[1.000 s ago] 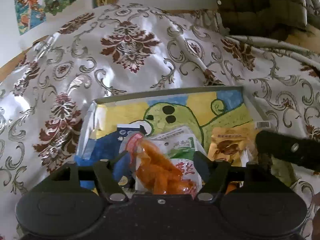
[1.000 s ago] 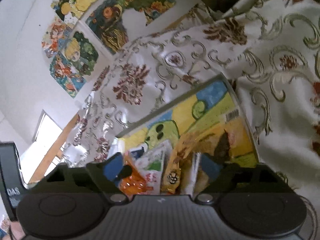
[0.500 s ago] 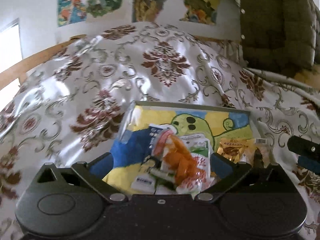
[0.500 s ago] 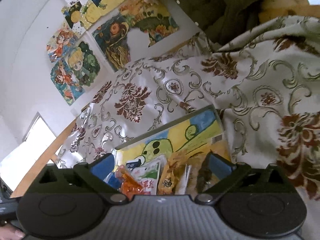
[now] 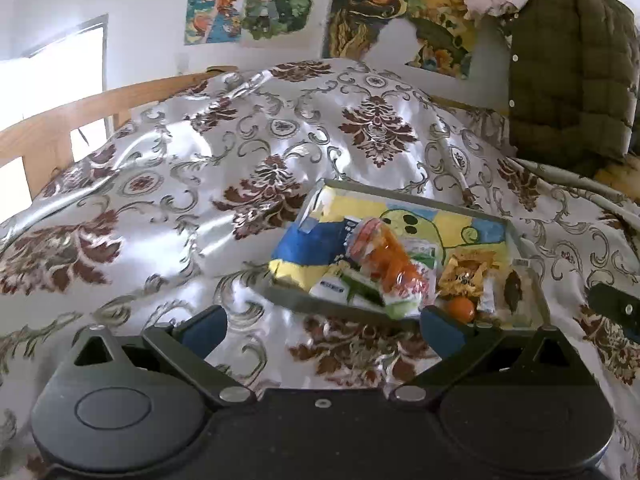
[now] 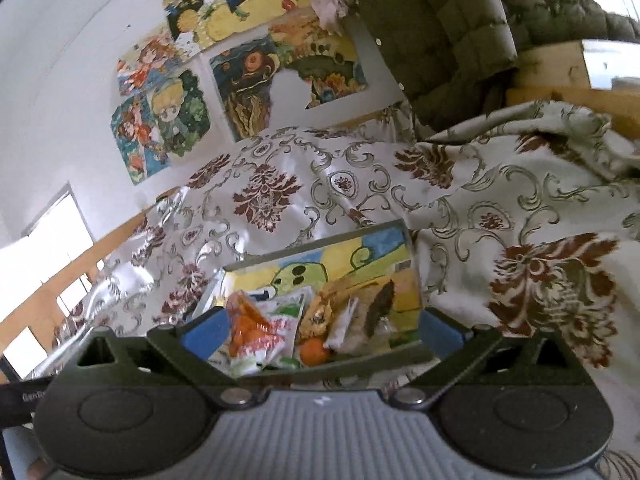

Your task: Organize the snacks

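Note:
A shallow grey tray [image 5: 328, 308] with a cartoon picture on its floor lies on the patterned bedspread. In it are an orange snack bag [image 5: 394, 262], a white and green packet [image 5: 368, 292], a gold wrapped snack [image 5: 466, 276] and a small orange ball [image 5: 460, 307]. My left gripper [image 5: 322, 326] is open and empty, held back from the tray's near edge. My right gripper [image 6: 322, 330] is open and empty, just in front of the tray [image 6: 320, 248]; the orange bag [image 6: 246, 324] and gold snack [image 6: 320, 314] show between its fingers.
The floral satin bedspread [image 5: 200, 184] covers the whole bed. A wooden bed rail [image 5: 80, 120] runs along the left. Posters [image 5: 256, 0] hang on the white wall. A green quilted jacket [image 5: 568, 72] hangs at the back right. The right gripper's body [image 5: 616, 312] shows at the right edge.
My left gripper has let go of the orange snack bag, opened and pulled back from the tray. My right gripper has also pulled back and up; both views now show more of the room.

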`<control>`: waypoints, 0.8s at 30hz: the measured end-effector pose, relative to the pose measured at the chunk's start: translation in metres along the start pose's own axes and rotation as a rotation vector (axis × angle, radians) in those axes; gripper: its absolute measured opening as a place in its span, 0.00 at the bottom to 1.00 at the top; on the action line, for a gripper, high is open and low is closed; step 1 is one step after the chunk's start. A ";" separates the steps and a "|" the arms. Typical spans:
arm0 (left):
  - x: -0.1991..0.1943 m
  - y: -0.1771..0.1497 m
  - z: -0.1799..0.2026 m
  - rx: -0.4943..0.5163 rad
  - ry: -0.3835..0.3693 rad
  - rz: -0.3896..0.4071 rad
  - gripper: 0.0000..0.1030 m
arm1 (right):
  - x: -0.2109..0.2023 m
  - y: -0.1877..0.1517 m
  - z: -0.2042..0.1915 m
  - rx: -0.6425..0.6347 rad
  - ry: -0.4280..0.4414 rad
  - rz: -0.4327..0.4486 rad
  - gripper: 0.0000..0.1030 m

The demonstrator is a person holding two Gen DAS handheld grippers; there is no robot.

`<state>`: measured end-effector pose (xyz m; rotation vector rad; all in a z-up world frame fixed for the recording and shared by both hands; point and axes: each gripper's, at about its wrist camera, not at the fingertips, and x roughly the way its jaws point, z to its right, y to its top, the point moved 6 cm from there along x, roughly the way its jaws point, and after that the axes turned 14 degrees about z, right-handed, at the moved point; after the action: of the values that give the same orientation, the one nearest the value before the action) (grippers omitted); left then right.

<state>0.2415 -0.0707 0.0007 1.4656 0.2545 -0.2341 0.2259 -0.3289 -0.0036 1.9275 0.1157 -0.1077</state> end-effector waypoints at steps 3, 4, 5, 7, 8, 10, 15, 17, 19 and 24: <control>-0.014 -0.006 -0.005 0.005 0.014 0.015 0.99 | -0.017 -0.009 -0.005 -0.024 -0.001 -0.017 1.00; -0.018 -0.008 -0.006 0.007 0.016 0.017 0.99 | -0.022 -0.012 -0.007 -0.032 0.001 -0.026 1.00; -0.021 -0.011 -0.008 0.009 0.017 0.017 0.99 | -0.026 -0.015 -0.008 -0.039 0.000 -0.037 1.00; -0.026 -0.017 -0.010 0.016 0.019 0.012 0.99 | -0.034 -0.020 -0.011 -0.046 -0.001 -0.050 1.00; -0.029 -0.019 -0.011 0.020 0.021 0.012 0.99 | -0.037 -0.021 -0.012 -0.049 0.002 -0.053 1.00; -0.033 -0.024 -0.013 0.025 0.025 0.011 0.99 | -0.043 -0.022 -0.015 -0.058 -0.001 -0.054 1.00; -0.042 -0.034 -0.018 0.021 0.029 0.002 0.99 | -0.052 -0.027 -0.016 -0.067 -0.009 -0.069 1.00; -0.044 -0.038 -0.020 0.025 0.031 -0.001 0.99 | -0.055 -0.031 -0.015 -0.072 -0.012 -0.078 1.00; -0.046 -0.041 -0.021 0.029 0.034 -0.003 0.99 | -0.056 -0.033 -0.015 -0.075 -0.012 -0.086 1.00; -0.047 -0.045 -0.024 0.012 0.037 -0.018 0.99 | -0.054 -0.037 -0.015 -0.085 -0.017 -0.102 1.00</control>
<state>0.1819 -0.0505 -0.0296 1.4811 0.2966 -0.2238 0.1682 -0.3035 -0.0256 1.8360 0.2040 -0.1842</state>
